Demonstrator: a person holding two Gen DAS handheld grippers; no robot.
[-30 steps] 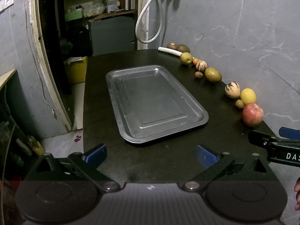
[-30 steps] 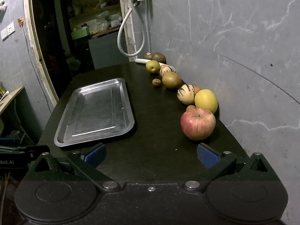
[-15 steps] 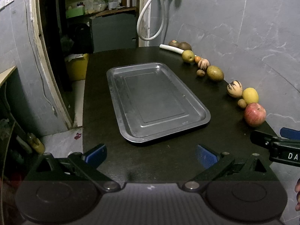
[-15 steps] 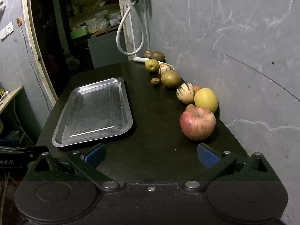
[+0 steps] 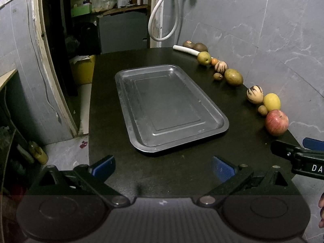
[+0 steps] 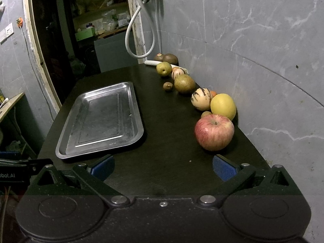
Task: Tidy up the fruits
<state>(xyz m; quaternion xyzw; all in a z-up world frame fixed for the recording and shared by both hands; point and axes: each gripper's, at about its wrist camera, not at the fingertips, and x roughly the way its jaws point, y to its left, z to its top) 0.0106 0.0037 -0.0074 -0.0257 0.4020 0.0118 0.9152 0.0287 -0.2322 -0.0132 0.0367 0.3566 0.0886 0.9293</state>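
Both grippers' fingers spread wide, holding nothing, tray [image 5: 141,141] bare. Right gripper [image 6: 163,167] faces the apple [image 6: 214,132]; a clumsy nudge could roll it off the surface [image 6: 172,141].

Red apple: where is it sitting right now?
In the right wrist view the red apple sits on the black table, right of the metal tray, nearest end of the fruit row, just before the yellow fruit.

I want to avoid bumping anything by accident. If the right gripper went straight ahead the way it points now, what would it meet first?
Probably nothing at once: bare black table lies between the open right gripper's fingers. The red apple sits just right of that line, the tray left; depth is unclear.
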